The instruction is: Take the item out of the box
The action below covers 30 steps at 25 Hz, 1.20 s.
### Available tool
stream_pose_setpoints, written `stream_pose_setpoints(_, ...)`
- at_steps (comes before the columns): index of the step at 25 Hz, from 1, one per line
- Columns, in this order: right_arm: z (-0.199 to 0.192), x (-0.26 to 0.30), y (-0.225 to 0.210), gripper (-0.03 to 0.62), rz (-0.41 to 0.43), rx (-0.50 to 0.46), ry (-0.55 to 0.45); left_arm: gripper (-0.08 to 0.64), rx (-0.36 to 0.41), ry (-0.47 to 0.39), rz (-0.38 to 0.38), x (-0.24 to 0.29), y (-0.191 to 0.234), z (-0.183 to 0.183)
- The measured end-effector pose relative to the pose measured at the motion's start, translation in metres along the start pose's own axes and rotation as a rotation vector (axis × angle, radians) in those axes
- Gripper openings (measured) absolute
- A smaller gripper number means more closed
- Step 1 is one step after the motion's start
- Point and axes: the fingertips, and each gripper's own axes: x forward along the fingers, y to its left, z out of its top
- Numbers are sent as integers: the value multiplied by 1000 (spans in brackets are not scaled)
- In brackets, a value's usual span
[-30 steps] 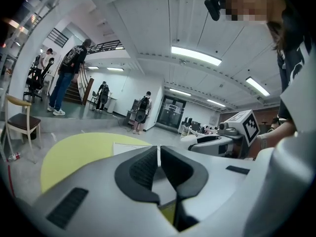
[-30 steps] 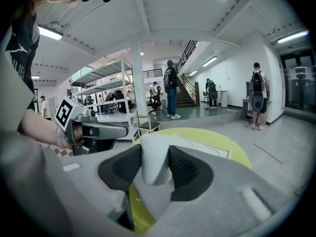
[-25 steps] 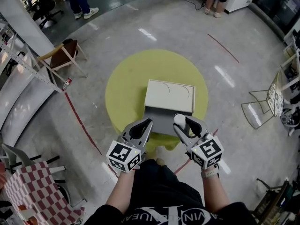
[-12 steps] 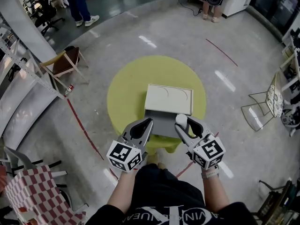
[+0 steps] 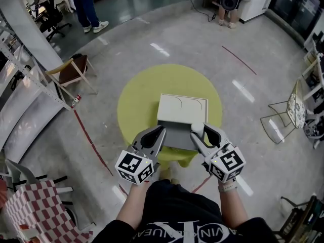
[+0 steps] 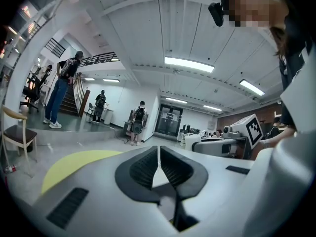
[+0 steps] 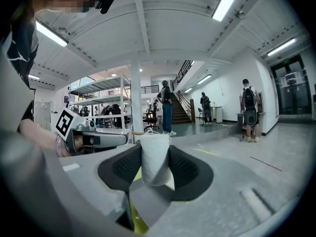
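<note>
A flat box stands on the round yellow table [image 5: 136, 97], its cream lid [image 5: 182, 109] lying toward the far side and its grey tray [image 5: 174, 135] toward me. My right gripper [image 5: 198, 129] hovers over the tray's near right corner, shut on a white roll-shaped item [image 5: 196, 127]. In the right gripper view the white item [image 7: 154, 159] stands upright between the dark pads. My left gripper [image 5: 159, 131] hangs over the tray's near left corner. Its jaws meet at the tips [image 6: 158, 155] with nothing between them.
A wooden folding chair [image 5: 71, 70] stands left of the table and a wire rack [image 5: 283, 118] to the right. A red-checked cloth [image 5: 28, 211] lies at the lower left. People stand at the far edge of the floor [image 5: 86, 4].
The head view has shifted a little, so the table sits lower in frame. Both grippers stay over the box's near edge, the right one still holding the white item.
</note>
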Motion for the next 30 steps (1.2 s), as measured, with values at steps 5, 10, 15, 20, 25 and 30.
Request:
stream_pose_setpoints(5, 11, -3, 1, 175, -11, 4, -36, 25, 15, -18, -8, 0, -2, 11)
stream_pose_setpoints(10, 23, -5, 0, 175, -20, -3, -69, 24, 26, -36, -17, 0, -4, 21)
stream_pose_setpoints(15, 33, -5, 2, 175, -21, -10, -96, 24, 34, -56, -27, 1, -5, 31)
stream_pose_setpoints(20, 43, -5, -1, 175, -38, 3, -117, 24, 45, -73, -33, 1, -5, 43)
stream_pose_setpoints(25, 49, -4, -3, 175, -39, 2, -137, 24, 53, -83, -26, 2, -1, 51)
stream_pose_setpoints(30, 57, -3, -5, 175, -29, -15, -165, 24, 54, -96, -29, 5, 2, 58)
